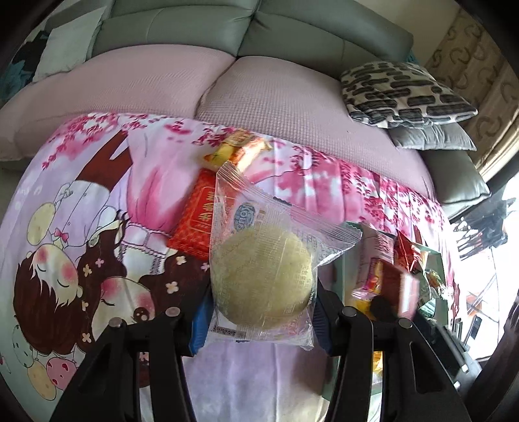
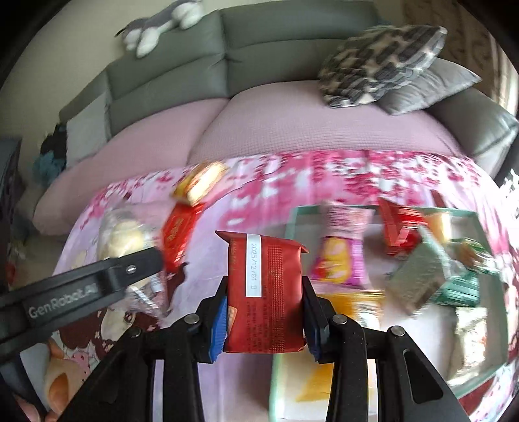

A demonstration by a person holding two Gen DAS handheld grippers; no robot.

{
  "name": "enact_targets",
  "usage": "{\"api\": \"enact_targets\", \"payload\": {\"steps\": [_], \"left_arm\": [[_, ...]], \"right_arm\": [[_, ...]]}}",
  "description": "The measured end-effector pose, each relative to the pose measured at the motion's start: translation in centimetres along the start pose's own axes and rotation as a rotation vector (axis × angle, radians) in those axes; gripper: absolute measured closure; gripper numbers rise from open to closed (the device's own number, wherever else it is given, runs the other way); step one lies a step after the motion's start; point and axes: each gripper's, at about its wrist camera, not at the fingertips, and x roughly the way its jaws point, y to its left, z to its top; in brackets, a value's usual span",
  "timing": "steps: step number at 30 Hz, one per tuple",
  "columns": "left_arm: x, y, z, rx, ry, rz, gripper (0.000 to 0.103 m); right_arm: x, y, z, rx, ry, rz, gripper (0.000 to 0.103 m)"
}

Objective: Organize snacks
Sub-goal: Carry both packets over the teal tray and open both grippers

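L gripper clamped on clear-wrapped round pastry, R gripper clenched on red snack pkt, both held above floral cloth; carry level to green-rimmed tray, lower w/ care, release only over free spot.

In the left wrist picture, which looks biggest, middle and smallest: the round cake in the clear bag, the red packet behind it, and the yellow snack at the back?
1. Round cake, nearest the camera, so it looks extra big.
2. Red packet, partly hidden.
3. Yellow snack, farthest back.

Patterned pillow on grey sofa
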Motion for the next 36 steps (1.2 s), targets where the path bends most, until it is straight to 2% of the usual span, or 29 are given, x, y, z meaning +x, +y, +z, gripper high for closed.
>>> {"api": "enact_targets", "payload": {"steps": [6,10,14,18,21,27,31,36], "left_arm": [[0.0,-6.0,0.2,0.147,-0.002,-0.05,0.048],[1.2,-10.3,-0.3,0.234,0.036,-0.082,0.048],[3.0,-14.5,-1.1,0.31,0.094,-0.12,0.048],[4.7,-17.7,-1.8,0.365,0.143,-0.134,0.049],[5.7,-18.7,-2.2,0.383,0.155,-0.105,0.048],[7.0,-19.0,-2.5,0.379,0.184,-0.086,0.048],[7.2,-19.1,-2.6,0.363,0.195,-0.095,0.047],[6.8,-18.9,-2.6,0.35,0.199,-0.125,0.041]], "right_arm": [[-1.5,-7.6,0.9,0.176,-0.023,-0.13,0.061],[-2.8,-12.3,0.7,0.279,-0.036,-0.196,0.061],[-3.4,-15.0,0.5,0.336,-0.038,-0.229,0.061],[-2.9,-16.1,0.3,0.357,-0.018,-0.213,0.061],[-2.3,-16.7,-0.1,0.365,0.011,-0.242,0.061],[-1.6,-17.8,-0.6,0.401,0.035,-0.218,0.061],[-1.7,-18.1,-0.7,0.413,0.032,-0.214,0.06],[-2.3,-18.3,-0.7,0.422,0.017,-0.213,0.06]]}}
